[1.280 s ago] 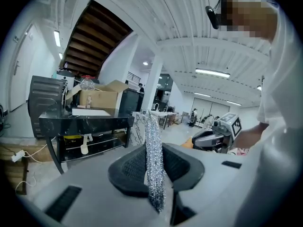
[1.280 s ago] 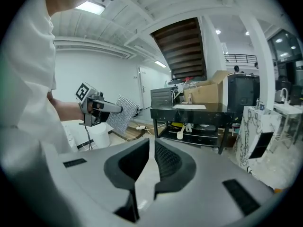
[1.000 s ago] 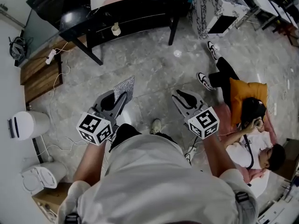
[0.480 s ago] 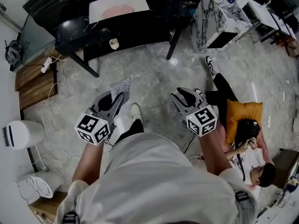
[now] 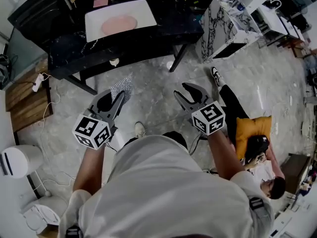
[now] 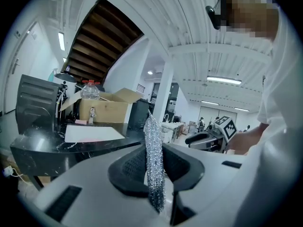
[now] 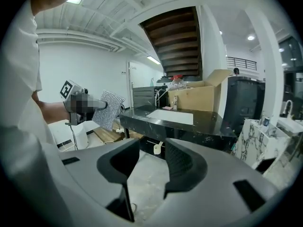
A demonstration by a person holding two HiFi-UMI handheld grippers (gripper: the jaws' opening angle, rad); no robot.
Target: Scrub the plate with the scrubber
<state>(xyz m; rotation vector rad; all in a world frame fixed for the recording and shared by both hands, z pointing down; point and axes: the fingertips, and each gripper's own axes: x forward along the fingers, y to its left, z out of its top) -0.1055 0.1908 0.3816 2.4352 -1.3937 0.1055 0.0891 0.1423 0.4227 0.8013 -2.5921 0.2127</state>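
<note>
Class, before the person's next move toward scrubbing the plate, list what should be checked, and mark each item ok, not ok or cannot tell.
1. Scrubber clamped in left gripper: ok.
2. Right gripper free, jaws opening, nothing between them: ok.
3. Plate in sight, on the white tray on the black table: ok.
4. Scrubber touching the plate: not ok, they are well apart.
5. Plate wet or soapy: cannot tell.

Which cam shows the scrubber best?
Left gripper view: the scrubber is large and centred, edge-on, clamped in the left gripper. The right gripper view shows its flat mesh face, small, off to the left. The head view shows it small, poking past the jaws.
</note>
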